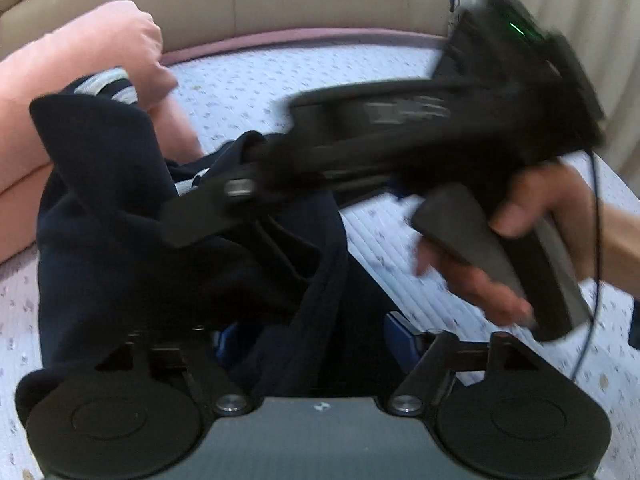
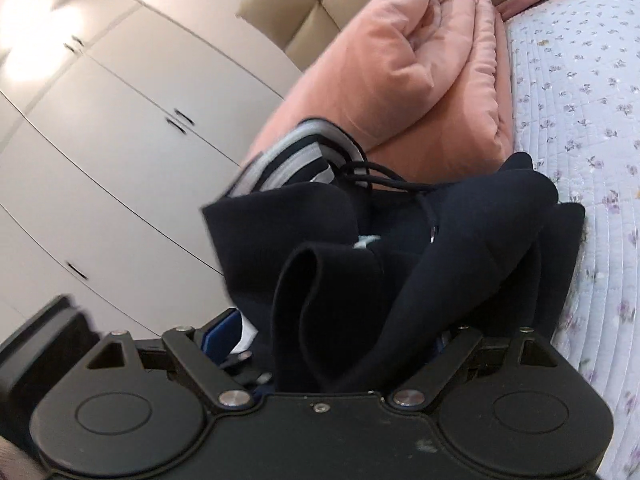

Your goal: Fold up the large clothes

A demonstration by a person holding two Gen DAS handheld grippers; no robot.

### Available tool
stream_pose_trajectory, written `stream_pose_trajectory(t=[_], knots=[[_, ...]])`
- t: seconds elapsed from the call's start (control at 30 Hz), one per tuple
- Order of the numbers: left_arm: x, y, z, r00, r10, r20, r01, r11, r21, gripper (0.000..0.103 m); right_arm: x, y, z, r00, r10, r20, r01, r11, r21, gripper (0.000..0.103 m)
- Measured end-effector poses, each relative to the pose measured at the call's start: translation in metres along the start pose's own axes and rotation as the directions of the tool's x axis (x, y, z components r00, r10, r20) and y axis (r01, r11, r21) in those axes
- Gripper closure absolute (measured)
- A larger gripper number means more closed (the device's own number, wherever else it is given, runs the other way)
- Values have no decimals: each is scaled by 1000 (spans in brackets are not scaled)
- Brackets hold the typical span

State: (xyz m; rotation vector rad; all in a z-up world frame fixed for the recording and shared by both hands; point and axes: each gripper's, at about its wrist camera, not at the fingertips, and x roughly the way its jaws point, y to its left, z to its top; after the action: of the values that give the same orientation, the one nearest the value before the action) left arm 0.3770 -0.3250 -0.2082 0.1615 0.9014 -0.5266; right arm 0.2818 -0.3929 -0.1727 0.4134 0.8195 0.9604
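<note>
Right gripper [image 2: 340, 332] amid bunched navy garment [image 2: 460, 240], bedspread [image 2: 580, 120] alongside

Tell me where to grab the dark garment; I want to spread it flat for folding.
Grip the striped ribbed hem, coming from the quilt side. It is the one firm, flat edge that stands clear of the bunched dark garment; the rest is rolled in soft folds. The pink duvet blocks the far side.
</note>
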Motion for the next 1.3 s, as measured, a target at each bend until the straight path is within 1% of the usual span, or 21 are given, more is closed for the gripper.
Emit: stream_pose_trajectory(t=[0.07, 0.13, 0.27, 0.3, 0.4, 0.43, 0.47, 0.53, 0.6, 0.7, 0.73, 0.77, 0.8, 0.83, 0.9, 0.97, 1.0, 1.07, 1.17, 1.23, 1.3], knots=[[-1, 1, -1, 1000, -27, 0, 27, 1000, -5, 20, 11, 5, 6, 999, -14, -41, 12, 999, -53, 0], [1, 3, 4, 999, -37, 1, 37, 999, 2, 19, 19, 11, 10, 997, -19, -73, 12, 996, -87, 0], [-7, 6, 3, 998, -49, 32, 48, 998, 27, 17, 14, 19, 9, 995, -2, -100, -10, 992, -124, 0], [-9, 3, 3, 998, -49, 41, 47, 998, 52, 17, 9, 20, 7, 994, 1, -105, -15, 991, -130, 0], [-9, -12, 0, 999, -12, 53, 2, 984, 177, 17, -6, 17, -1, 992, 15, -122, -30, 993, -115, 0], [-7, -16, -2, 999, -10, 50, 0, 980, 197, 17, -9, 17, -4, 992, 9, -128, -23, 994, -110, 0], [-4, -18, -2, 999, -25, 43, 16, 980, 200, 17, -11, 18, -7, 992, -6, -126, -8, 993, -115, 0], [3, -24, -3, 998, -59, 30, 52, 980, 190, 17, -10, 20, -11, 990, -81, -119, 67, 991, -118, 0], [11, -29, 1, 999, -45, 18, 41, 976, 215, 17, -3, 21, -9, 980, -167, -110, 158, 984, -84, 0], [9, -31, -2, 999, -40, 1, 39, 976, 215, 17, 3, 16, -2, 977, -206, -56, 207, 978, 15, 0], [6, -29, -1, 999, -42, 0, 41, 978, 206, 17, 3, 13, 2, 976, -216, -36, 217, 975, 38, 5], [1, -27, 0, 999, -41, 2, 40, 980, 197, 16, 2, 11, 5, 975, -224, -9, 224, 973, 61, 37], [-4, -25, 1, 1000, -29, 8, 27, 980, 196, 13, 0, 11, 8, 972, -233, 22, 230, 970, 74, 75], [-12, -23, 2, 1000, -5, 26, 0, 979, 204, 13, -2, 10, 13, 973, -226, 48, 221, 970, 99, 80], [-31, -17, 3, 999, -12, 40, 3, 975, 220, 13, -10, 14, 22, 975, -194, 112, 182, 977, 107, 80], [-50, -7, -2, 998, -33, 45, 22, 974, 227, 10, -17, 19, 30, 974, -169, 149, 159, 985, 72, 80], [-57, -3, -6, 998, -36, 45, 25, 973, 231, 8, -17, 16, 33, 975, -173, 142, 164, 984, 73, 80], [-69, 7, -16, 999, -30, 40, 20, 973, 229, 5, -11, 0, 32, 975, -206, 83, 197, 975, 106, 80], [-67, 24, -35, 1000, 12, -19, -8, 981, 194, 3, -4, -42, 25, 972, -234, 24, 223, 951, 213, 78], [-53, 39, -49, 996, 36, -76, -24, 989, 145, 7, -8, -67, 22, 978, -206, 17, 191, 933, 304, 77], [-42, 51, -57, 993, 44, -109, -33, 994, 102, 9, -13, -77, 20, 986, -166, 18, 149, 923, 355, 70]])
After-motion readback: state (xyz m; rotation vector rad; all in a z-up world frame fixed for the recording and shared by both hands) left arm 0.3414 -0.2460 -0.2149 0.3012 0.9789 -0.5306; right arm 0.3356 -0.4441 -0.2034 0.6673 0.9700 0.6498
